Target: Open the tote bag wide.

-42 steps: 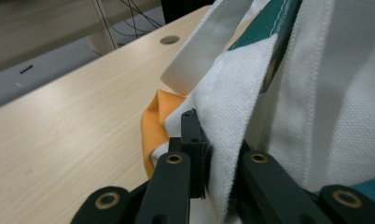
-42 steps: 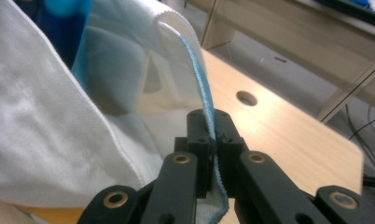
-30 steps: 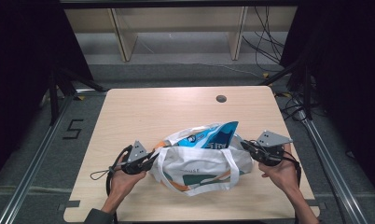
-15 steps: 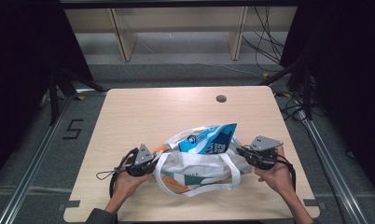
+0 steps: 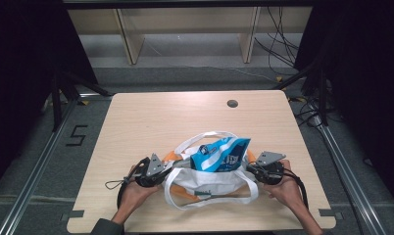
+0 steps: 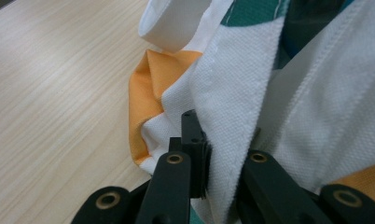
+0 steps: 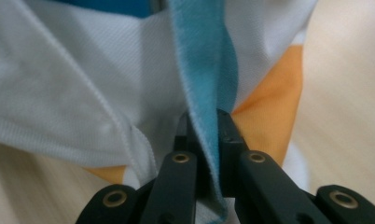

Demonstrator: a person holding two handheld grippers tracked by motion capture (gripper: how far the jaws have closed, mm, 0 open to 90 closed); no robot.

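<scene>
Both grippers, left (image 5: 166, 169) and right (image 5: 250, 170), are clamping the tote bag (image 5: 212, 183) rim. The bag is sinking tableward since earlier, probably being set down.

White woven fabric bag (image 6: 232, 88) pinched by the left gripper (image 6: 223, 158)
An orange panel and pale wooden table (image 6: 50, 93) are seen beside it

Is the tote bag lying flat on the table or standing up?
Lying flat: the tote bag spreads across the table, handles splayed, a blue packet sticking out of it.
</scene>
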